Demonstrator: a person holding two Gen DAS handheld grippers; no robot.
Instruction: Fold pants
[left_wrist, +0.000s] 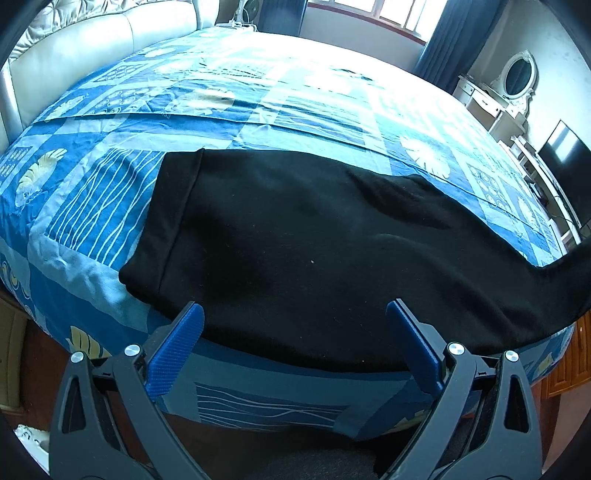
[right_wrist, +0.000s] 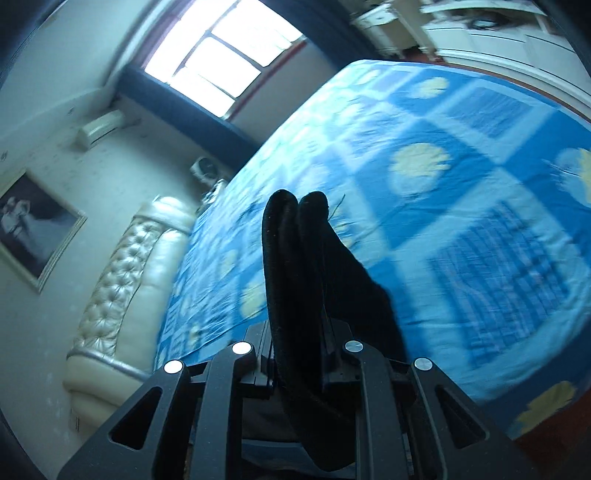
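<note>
Black pants (left_wrist: 295, 236) lie flat on the blue patterned bed (left_wrist: 110, 206), waistband at the left, legs running off to the right where the cloth lifts off the bed. My left gripper (left_wrist: 295, 343) is open and empty, its blue pads (left_wrist: 177, 347) just above the pants' near edge. My right gripper (right_wrist: 299, 332) is shut on the black leg ends (right_wrist: 295, 258), which stick up between its jaws. It holds them in the air above the bed (right_wrist: 461, 166).
A cream padded headboard (left_wrist: 74, 55) stands at the bed's left side. A white dresser with an oval mirror (left_wrist: 517, 74) and a dark screen (left_wrist: 565, 162) stand at the right. A window (right_wrist: 229, 55) is behind the bed.
</note>
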